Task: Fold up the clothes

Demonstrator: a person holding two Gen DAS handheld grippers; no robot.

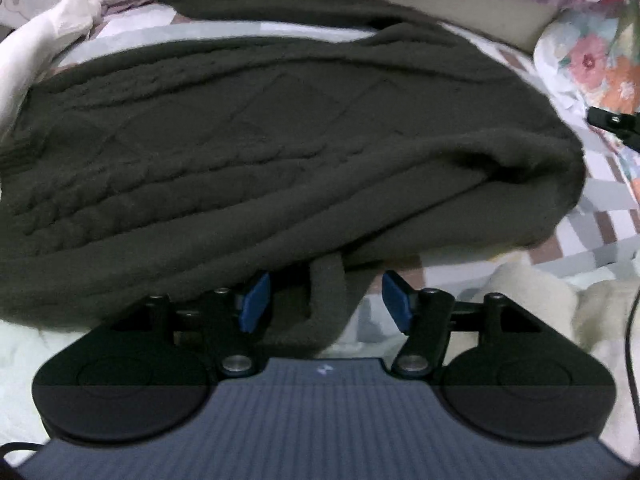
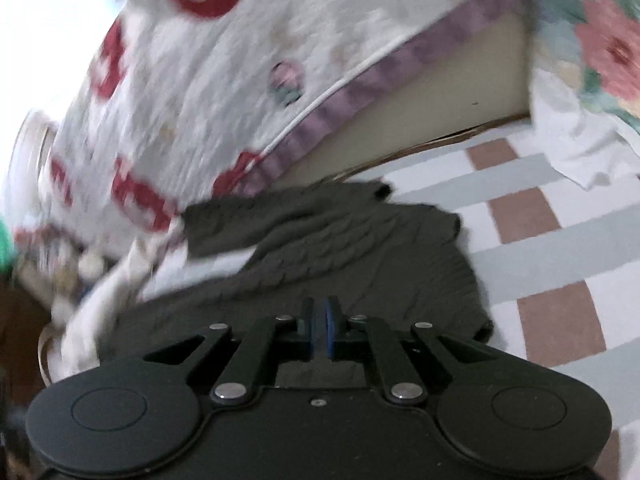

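Note:
A dark olive cable-knit sweater [image 1: 256, 152] lies on a checked bed sheet [image 1: 600, 224], folded into a thick bundle. My left gripper [image 1: 324, 300] is open, its blue pads [image 1: 256, 300] apart at the sweater's near edge, with a loose fold of knit between them. In the right wrist view the same sweater [image 2: 360, 256] lies spread below my right gripper [image 2: 320, 332], whose blue pads are pressed together above the cloth; nothing shows between them. The tip of the right gripper [image 1: 612, 124] shows at the right edge of the left wrist view.
A white quilt with red prints and a purple border [image 2: 240, 80] is heaped behind the sweater. A floral pillow [image 2: 600, 52] lies at the right. A cream fleece [image 1: 532, 292] lies at the near right. White cloth [image 2: 104, 292] lies to the left.

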